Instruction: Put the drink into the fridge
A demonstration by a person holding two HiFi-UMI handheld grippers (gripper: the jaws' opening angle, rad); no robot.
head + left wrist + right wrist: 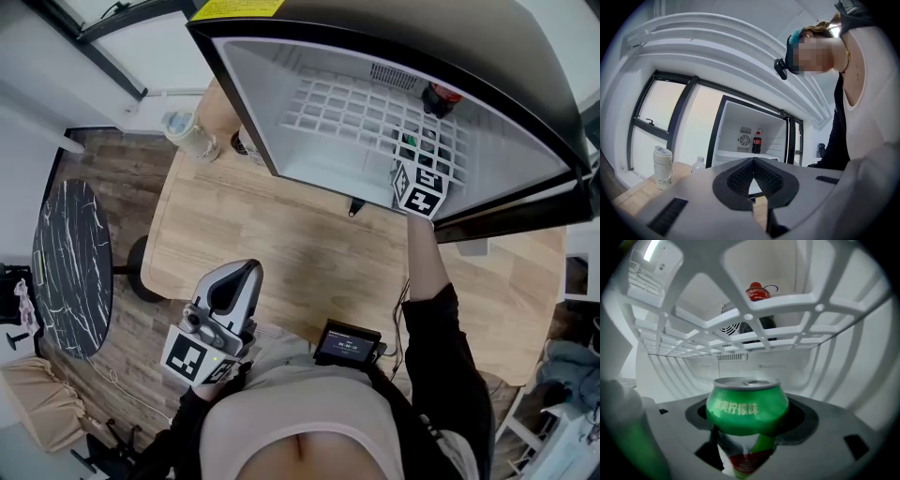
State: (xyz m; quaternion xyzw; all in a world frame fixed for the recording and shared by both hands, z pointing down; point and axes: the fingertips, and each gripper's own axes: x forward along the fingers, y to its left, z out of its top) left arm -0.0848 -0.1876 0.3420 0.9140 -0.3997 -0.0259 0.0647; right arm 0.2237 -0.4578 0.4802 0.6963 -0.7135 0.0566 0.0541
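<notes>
I see the fridge (272,103) standing open. Inside it, under its wire shelf (754,333), my right gripper (747,437) clamps the green can (746,409). Outside the fridge, my left gripper (242,274) hangs with jaws pressed together, empty.

I see a light wooden bench (281,253) with a pale lidded tumbler (190,136) standing upright at its far left corner and a clear water bottle (698,163) just beside it. A round black marble table (70,267) stands left of the bench on the plank floor (141,178). A small lit screen (348,343) sits at the person's chest.
</notes>
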